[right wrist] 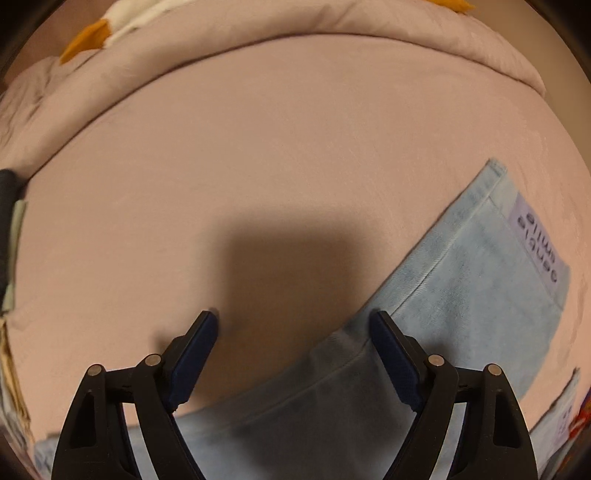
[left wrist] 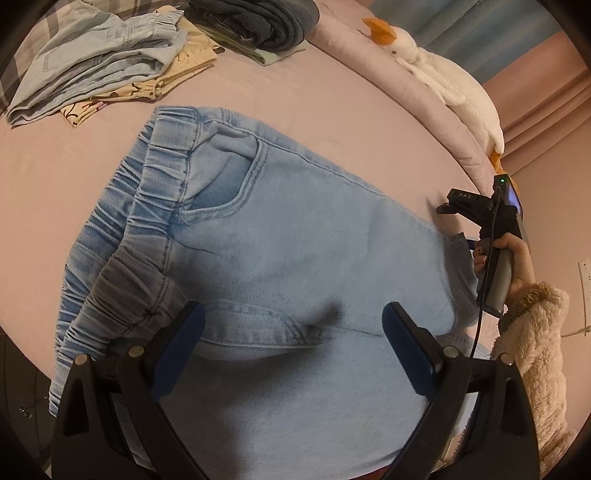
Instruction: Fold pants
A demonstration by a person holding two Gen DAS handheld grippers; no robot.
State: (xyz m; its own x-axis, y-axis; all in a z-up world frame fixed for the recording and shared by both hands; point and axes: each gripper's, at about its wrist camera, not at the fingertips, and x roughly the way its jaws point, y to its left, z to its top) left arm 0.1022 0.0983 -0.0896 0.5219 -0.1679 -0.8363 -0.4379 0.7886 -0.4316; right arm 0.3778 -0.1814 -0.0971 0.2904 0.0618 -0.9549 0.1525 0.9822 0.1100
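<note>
Left tongs (left wrist: pixel 293 321) spread wide, nothing between the pads, hovering over the crotch area of the jeans (left wrist: pixel 280 236) and pointing steeply down. Right tongs (right wrist: pixel 293 328) also spread wide and empty; the left pad (right wrist: pixel 195 354) sits over bare bed sheet (right wrist: pixel 258 147), the right pad (right wrist: pixel 397 358) over the edge of a jeans leg, whether touching the cloth I cannot tell. In the left wrist view the right tongs (left wrist: pixel 452 205) appear at the far right, held by a hand (left wrist: pixel 517 258) in a fuzzy beige sleeve (left wrist: pixel 535 350), just beside the jeans' side edge. Jeans lie flat on the pink sheet: light blue denim, elastic waistband (left wrist: pixel 147 206) to the left of that view, front pocket (left wrist: pixel 236 184) facing up, legs running out toward the lower right. In the right wrist view the leg ends in a hem (right wrist: pixel 491 181) with a pale label (right wrist: pixel 535 243) bearing dark lettering. Shadow of the tongs falls on the sheet ahead of the right pads. Beyond the jeans, at the top left of the left wrist view: a stack of folded clothes (left wrist: pixel 99 62) and a dark folded garment (left wrist: pixel 266 26). Along the far edge of the bed, a rolled pink quilt (left wrist: pixel 406 92) with a white plush duck (left wrist: pixel 443 74) on it.
</note>
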